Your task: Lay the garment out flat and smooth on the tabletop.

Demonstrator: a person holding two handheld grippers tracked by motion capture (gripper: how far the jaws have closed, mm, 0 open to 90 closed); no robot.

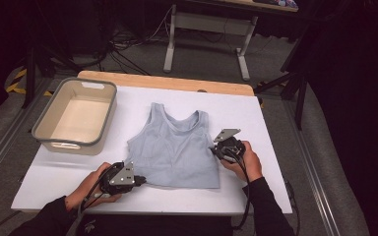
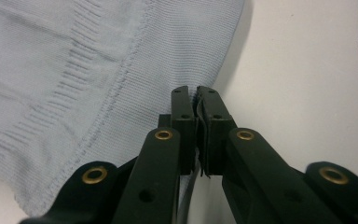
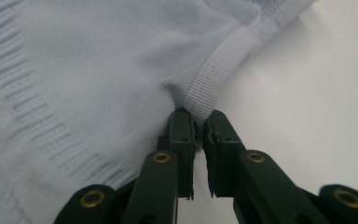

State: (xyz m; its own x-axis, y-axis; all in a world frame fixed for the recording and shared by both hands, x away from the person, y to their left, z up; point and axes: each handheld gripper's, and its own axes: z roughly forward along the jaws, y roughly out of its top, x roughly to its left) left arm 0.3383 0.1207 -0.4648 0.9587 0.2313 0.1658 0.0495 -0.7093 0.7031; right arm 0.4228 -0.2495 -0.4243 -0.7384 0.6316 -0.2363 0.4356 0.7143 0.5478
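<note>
Both grippers clench the top (image 1: 174, 147): left gripper (image 2: 196, 100) on its hem corner, right gripper (image 3: 196, 122) on its armhole edge (soft, light knit, likely to droop).

Table brightly lit, room beyond dark — both gripper views soft, slightly blurred.

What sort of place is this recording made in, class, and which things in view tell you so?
Probably a lab or workshop set up for recording. A white table stands on grey carpet with loose cables behind it, and a person grips a pale blue top with the left gripper and the right gripper.
</note>
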